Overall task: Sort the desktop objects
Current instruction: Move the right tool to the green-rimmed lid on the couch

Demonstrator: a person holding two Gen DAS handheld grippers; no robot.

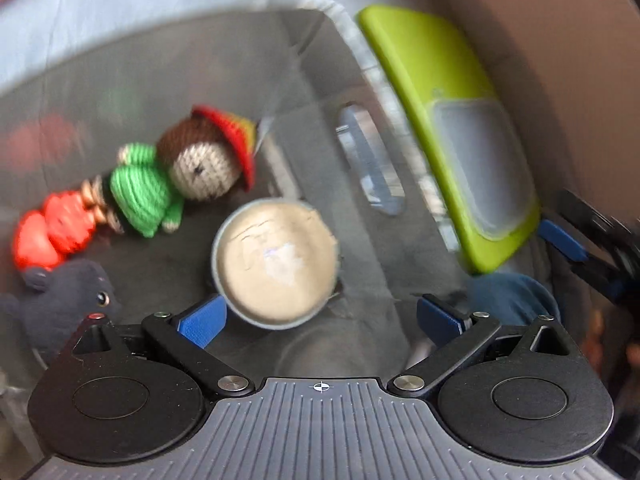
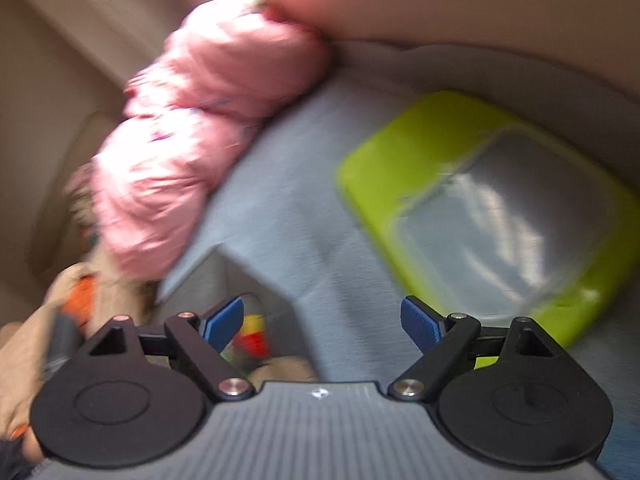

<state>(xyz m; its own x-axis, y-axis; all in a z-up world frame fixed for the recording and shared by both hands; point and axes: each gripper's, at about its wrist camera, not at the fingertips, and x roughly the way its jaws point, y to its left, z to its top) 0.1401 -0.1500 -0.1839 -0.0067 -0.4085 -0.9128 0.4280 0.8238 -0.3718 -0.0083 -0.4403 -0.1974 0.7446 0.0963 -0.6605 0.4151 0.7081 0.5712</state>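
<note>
In the left wrist view my left gripper is open above a grey storage bin. Inside the bin lie a crocheted doll in green with a red hat, a red toy, a dark plush animal and a round tin with a beige lid, which sits just ahead of my fingers without touching them. A lime green lid rests beside the bin's right rim. In the right wrist view my right gripper is open and empty above the blue cloth, left of the green lid.
A pink puffy garment lies at the upper left of the right wrist view. The bin's corner shows below it. The other gripper appears at the right edge of the left wrist view. Both views are motion-blurred.
</note>
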